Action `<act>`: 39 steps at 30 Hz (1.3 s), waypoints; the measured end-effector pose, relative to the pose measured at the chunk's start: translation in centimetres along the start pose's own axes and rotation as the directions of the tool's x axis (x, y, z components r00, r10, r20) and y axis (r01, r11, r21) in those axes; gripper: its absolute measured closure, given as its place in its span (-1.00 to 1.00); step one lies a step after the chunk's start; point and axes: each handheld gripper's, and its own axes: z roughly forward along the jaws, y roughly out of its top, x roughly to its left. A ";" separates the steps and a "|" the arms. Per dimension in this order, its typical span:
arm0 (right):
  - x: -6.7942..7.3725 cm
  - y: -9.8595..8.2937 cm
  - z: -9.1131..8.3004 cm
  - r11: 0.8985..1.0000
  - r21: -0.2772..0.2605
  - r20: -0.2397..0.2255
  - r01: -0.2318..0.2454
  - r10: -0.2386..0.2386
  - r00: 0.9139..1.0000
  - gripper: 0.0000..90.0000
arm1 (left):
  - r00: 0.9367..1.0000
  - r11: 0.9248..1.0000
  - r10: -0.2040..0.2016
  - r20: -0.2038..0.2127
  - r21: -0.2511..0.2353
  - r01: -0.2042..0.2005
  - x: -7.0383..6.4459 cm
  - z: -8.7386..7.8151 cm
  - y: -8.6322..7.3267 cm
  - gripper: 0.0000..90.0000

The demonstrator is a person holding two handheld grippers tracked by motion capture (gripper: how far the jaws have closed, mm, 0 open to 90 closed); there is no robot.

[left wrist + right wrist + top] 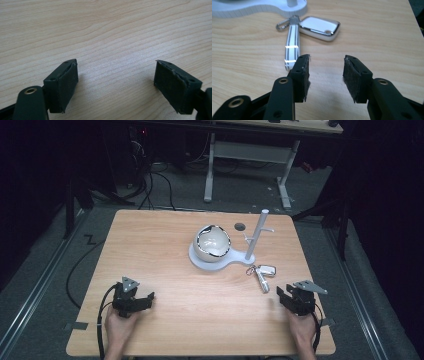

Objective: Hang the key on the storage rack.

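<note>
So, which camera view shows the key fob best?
The right gripper view: the key fob lies close and sharp beyond the open right gripper. The high view shows it small and far. The left gripper view looks at bare table.

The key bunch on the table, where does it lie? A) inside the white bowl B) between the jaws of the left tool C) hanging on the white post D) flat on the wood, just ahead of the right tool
D: the key bunch lies flat on the table beside the white stand, just ahead of the open right tool, with nothing gripping it.
</note>
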 end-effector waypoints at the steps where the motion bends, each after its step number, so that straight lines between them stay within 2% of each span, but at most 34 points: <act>1: 0.1 0.2 0.1 1.000 -0.003 -0.004 0.001 -0.001 1.000 0.23 | 1.000 1.000 0.000 0.000 0.000 0.000 0.0 0.0 0.0 -0.56; 9: 1.7 2.1 1.6 0.999 -0.001 -0.039 0.043 -0.043 0.998 0.18 | 1.000 1.000 0.001 0.000 0.000 -0.001 0.0 0.0 0.0 -0.56; 10: 2.0 2.3 1.9 0.999 -0.002 -0.044 0.038 -0.038 0.998 0.18 | 1.000 1.000 0.000 0.000 0.000 0.000 0.0 0.0 0.0 -0.56; 14: 2.8 2.9 3.4 0.998 0.031 -0.057 0.051 -0.050 0.997 0.15 | 1.000 1.000 0.001 0.000 0.001 -0.001 0.0 0.0 0.0 -0.56; 21: 3.5 3.4 5.9 0.995 0.091 -0.041 0.052 -0.048 0.998 0.13 | 1.000 1.000 -0.001 -0.002 0.001 0.001 0.0 0.0 0.0 -0.55; 22: 3.5 3.4 6.6 0.992 0.115 -0.030 0.050 -0.047 0.998 0.13 | 1.000 1.000 0.000 -0.002 0.001 0.000 0.0 0.0 0.0 -0.55; 23: 3.5 3.4 6.6 0.992 0.115 -0.030 0.050 -0.047 0.998 0.13 | 1.000 1.000 0.000 -0.002 0.001 0.000 0.0 0.0 0.0 -0.55; 24: 3.5 3.3 7.3 0.990 0.134 -0.025 0.044 -0.041 0.999 0.16 | 1.000 1.000 -0.001 -0.001 0.001 0.001 0.0 0.0 0.0 -0.55; 25: 3.5 3.3 7.4 0.990 0.131 -0.017 0.044 -0.042 0.999 0.22 | 1.000 1.000 0.000 -0.002 0.001 0.000 0.0 0.0 0.0 -0.55; 27: 3.5 3.4 7.5 0.991 0.131 -0.020 0.042 -0.040 0.999 0.45 | 1.000 1.000 -0.001 -0.002 0.001 0.001 0.0 0.0 0.0 -0.55; 28: 3.5 3.4 7.5 0.991 0.131 -0.020 0.042 -0.040 0.999 0.45 | 1.000 1.000 -0.001 -0.002 0.001 0.001 0.0 0.0 0.0 -0.55; 29: 3.6 3.5 7.4 0.988 0.139 -0.029 0.063 -0.059 0.998 0.64 | 1.000 1.000 -0.001 -0.002 0.001 0.001 0.0 0.0 0.0 -0.55; 31: 3.6 3.5 7.4 0.988 0.138 -0.036 0.065 -0.061 0.998 0.65 | 1.000 1.000 -0.001 -0.002 0.001 0.001 0.0 0.0 0.0 -0.55; 35: 3.5 3.6 6.6 0.993 0.101 -0.065 0.062 -0.056 0.996 0.66 | 1.000 1.000 -0.001 -0.002 0.001 0.001 0.0 0.0 0.0 -0.55; 36: 3.5 3.7 5.8 0.995 0.069 -0.076 0.068 -0.062 0.995 0.66 | 1.000 1.000 -0.001 -0.002 0.001 0.001 0.0 0.0 0.0 -0.55; 39: 3.5 4.0 5.0 0.996 0.038 -0.083 0.075 -0.071 0.994 0.66 | 1.000 1.000 -0.003 -0.002 0.001 0.003 0.0 0.0 0.0 -0.55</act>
